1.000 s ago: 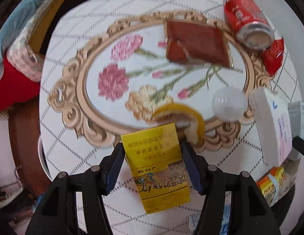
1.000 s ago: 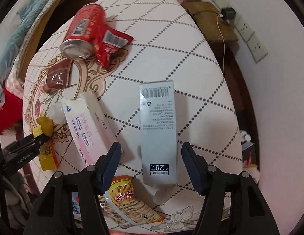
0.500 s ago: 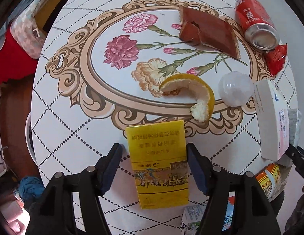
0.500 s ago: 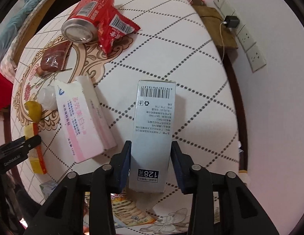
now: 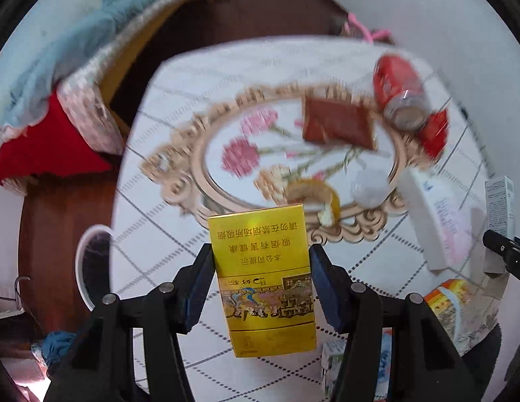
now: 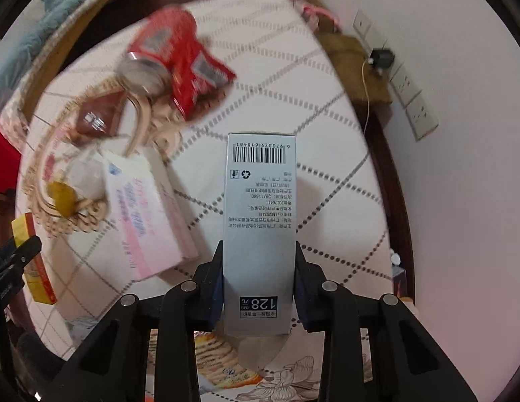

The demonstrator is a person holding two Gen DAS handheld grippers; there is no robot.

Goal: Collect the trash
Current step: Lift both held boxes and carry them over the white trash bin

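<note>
- The yellow pack (image 5: 265, 284) is clamped between the pads of the left tool (image 5: 261, 279), gripped on its long sides so its printed face points up at the camera.
- It appears to be lifted clear of the surface (image 5: 166, 207); the blurred cloth beneath suggests it is being carried, though that is a judgement.
- The grey box (image 6: 258, 231) is pinched at its lower half by the right tool (image 6: 258, 281), barcode end pointing away, and it also looks raised off the cloth.
- Both tools are therefore closed on a load, one item each, probably so that two pieces of trash are taken in one trip.
- A round white bin (image 5: 92, 268) is seen off the surface edge on the left, a likely drop point; this is only guessed.
- Much trash is left lying: the can (image 5: 399, 92) on its side, touching a red wrapper (image 5: 434, 132).
- A brown packet (image 5: 338, 124) rests on the flower print, with a peel (image 5: 315, 194) and a white lid (image 5: 370, 187) near the gilt border.
- The pink box (image 6: 146, 214) lies flat just beside the grey box, and a snack bag (image 6: 216, 351) sits at the near edge under the right tool.
- The task is judged to be at an early stage, with most items uncollected.
</note>
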